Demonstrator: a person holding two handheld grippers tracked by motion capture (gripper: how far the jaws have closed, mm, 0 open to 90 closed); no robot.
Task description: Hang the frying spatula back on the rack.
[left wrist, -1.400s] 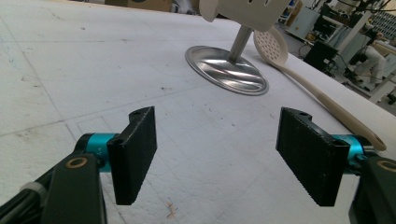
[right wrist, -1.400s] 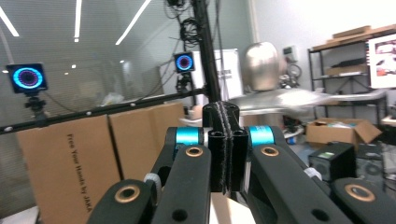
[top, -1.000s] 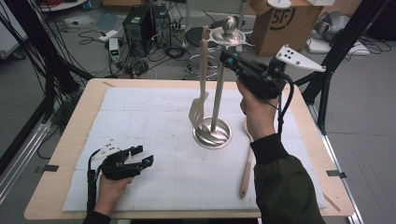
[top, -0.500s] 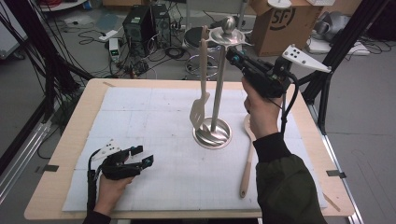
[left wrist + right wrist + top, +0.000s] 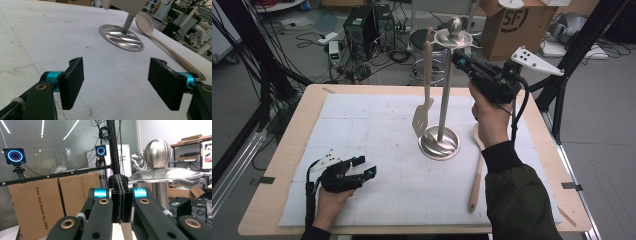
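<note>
A metal utensil stand (image 5: 439,142) rises from the white mat, topped by a disc and ball (image 5: 454,31). A beige spatula (image 5: 422,117) hangs from the disc on the pole's left. A beige slotted spoon (image 5: 477,170) lies on the mat right of the base. My right gripper (image 5: 458,56) is held high, just right of the pole under the disc, jaws shut with nothing between them. In the right gripper view the shut gripper (image 5: 121,195) points past the ball (image 5: 158,153). My left gripper (image 5: 363,167) rests open on the mat at the front left, facing the base (image 5: 121,37) and the spoon (image 5: 145,22).
The wooden table (image 5: 297,130) carries the mat. Behind it on the floor are cables, a computer case (image 5: 369,22) and a cardboard box (image 5: 517,22). Black frame legs stand at both sides.
My right gripper has lifted slightly and drawn a little to the right near the stand's top, still shut. The left gripper has not moved.
</note>
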